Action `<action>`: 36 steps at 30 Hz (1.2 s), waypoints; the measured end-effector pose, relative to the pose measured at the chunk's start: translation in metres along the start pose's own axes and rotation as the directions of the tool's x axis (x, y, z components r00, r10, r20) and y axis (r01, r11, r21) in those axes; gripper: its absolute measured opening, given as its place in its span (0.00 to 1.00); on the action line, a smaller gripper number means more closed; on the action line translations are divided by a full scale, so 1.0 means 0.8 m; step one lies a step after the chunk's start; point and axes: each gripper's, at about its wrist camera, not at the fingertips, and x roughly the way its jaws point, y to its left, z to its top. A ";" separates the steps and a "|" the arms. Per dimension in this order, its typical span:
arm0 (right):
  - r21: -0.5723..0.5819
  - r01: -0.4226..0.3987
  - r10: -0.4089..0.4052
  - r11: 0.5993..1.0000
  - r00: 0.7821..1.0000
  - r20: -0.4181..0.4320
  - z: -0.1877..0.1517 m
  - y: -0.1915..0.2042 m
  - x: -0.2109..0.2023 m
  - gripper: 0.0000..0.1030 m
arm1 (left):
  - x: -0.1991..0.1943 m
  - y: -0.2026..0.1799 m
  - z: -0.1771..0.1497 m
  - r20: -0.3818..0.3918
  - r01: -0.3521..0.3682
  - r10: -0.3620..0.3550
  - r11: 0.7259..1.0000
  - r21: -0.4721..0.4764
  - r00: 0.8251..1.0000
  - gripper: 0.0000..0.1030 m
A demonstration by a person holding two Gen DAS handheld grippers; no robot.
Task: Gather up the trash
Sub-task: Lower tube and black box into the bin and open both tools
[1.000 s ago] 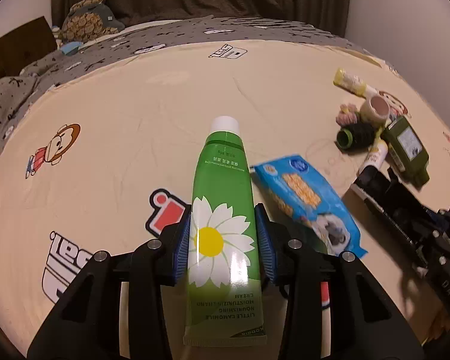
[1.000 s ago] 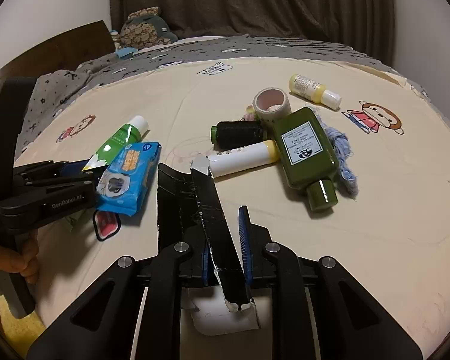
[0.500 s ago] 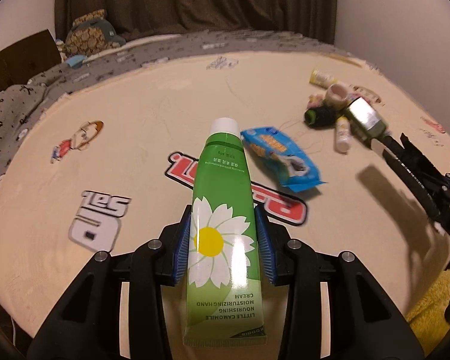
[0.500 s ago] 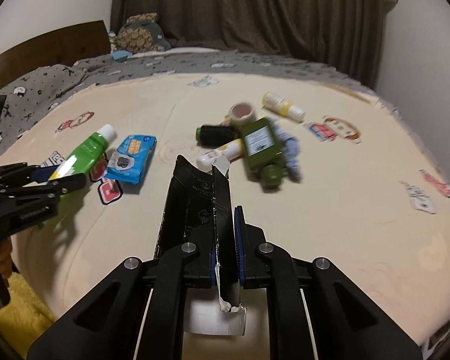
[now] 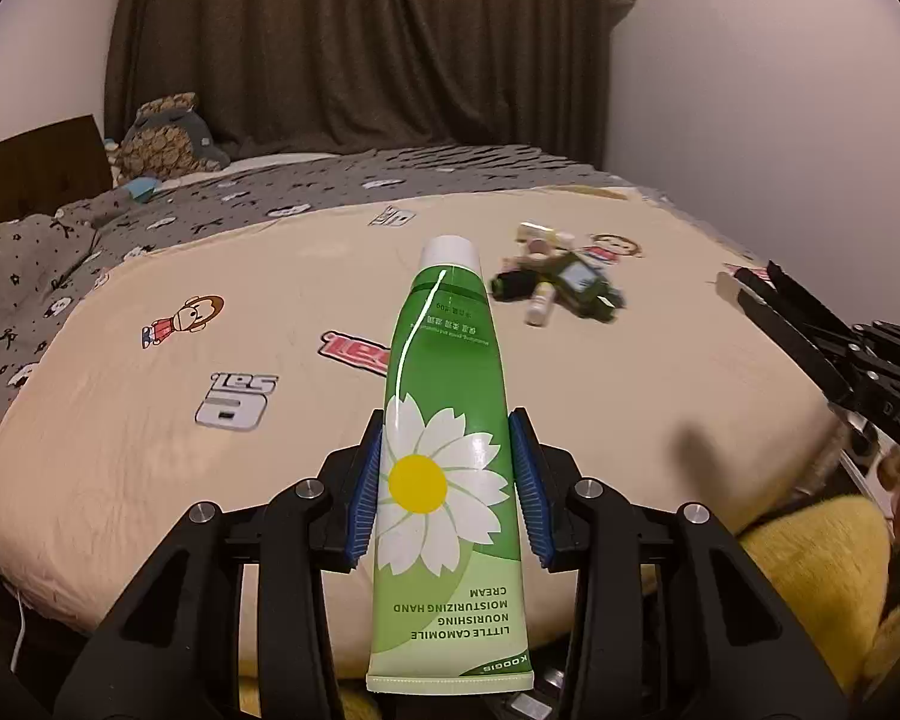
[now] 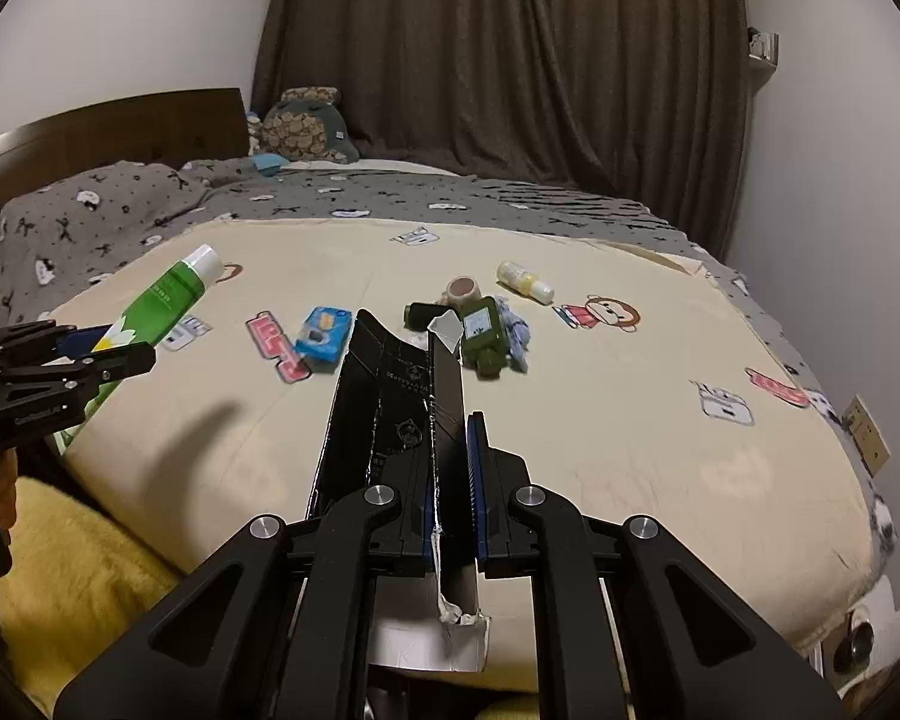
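Between the left gripper's (image 5: 447,483) closed pads, the soft green plastic hand-cream tube (image 5: 447,420) sits mid-body, probably light and squashy; right gripper (image 6: 450,468) clamps a stiff black cardboard carton (image 6: 390,396).

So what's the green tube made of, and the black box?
The green tube looks like soft glossy plastic: a bright streak of light runs down it, and its end is crimped flat. The black box looks like thin cardboard with a shiny coating: it is folded flat and torn white at one edge.
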 end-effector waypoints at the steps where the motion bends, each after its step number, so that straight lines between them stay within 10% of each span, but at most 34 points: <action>1: 0.004 -0.003 0.003 1.000 1.000 0.000 -0.006 -0.001 -0.008 0.10 | -0.012 -0.006 -0.008 0.007 0.009 -0.009 1.000 0.008 1.000 0.37; 18: 0.069 -0.125 0.139 0.990 0.956 -0.257 -0.124 0.046 0.000 0.10 | -0.019 -0.062 -0.148 -0.230 0.173 -0.161 0.984 0.035 0.960 0.37; 36: 0.202 -0.135 0.227 0.970 0.802 -0.552 -0.234 0.066 0.099 0.10 | 0.083 -0.072 -0.243 -0.549 0.200 -0.184 0.979 -0.031 0.815 0.37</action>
